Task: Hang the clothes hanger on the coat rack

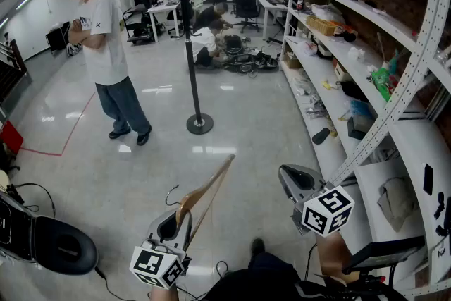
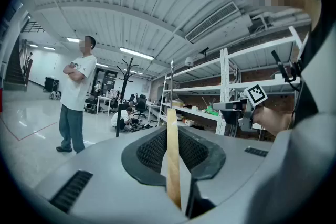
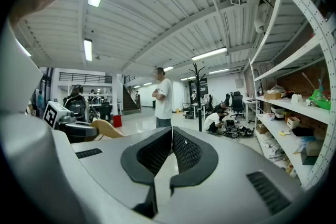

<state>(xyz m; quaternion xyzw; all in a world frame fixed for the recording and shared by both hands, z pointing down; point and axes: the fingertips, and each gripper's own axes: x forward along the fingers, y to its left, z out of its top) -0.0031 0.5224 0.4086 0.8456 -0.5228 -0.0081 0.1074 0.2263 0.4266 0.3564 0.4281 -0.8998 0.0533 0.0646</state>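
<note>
A wooden clothes hanger [image 1: 208, 188] with a metal hook sticks up from my left gripper [image 1: 175, 216], low in the head view. In the left gripper view its wooden arm [image 2: 173, 161] stands upright between the jaws, and the left gripper [image 2: 172, 127] is shut on it. The tall black coat rack [image 1: 190, 46] stands on a round base on the floor well ahead, also visible as the coat rack [image 2: 126, 73] and the coat rack [image 3: 199, 93]. My right gripper [image 1: 289, 178] is to the right of the hanger. Its jaws meet with nothing between them in the right gripper view [image 3: 171, 132].
A person in a white shirt [image 1: 106, 46] stands left of the rack with arms crossed. White metal shelving [image 1: 366, 81] with loose items runs along the right. Someone crouches among gear [image 1: 211, 46] behind the rack. A black seat [image 1: 56, 247] is at the lower left.
</note>
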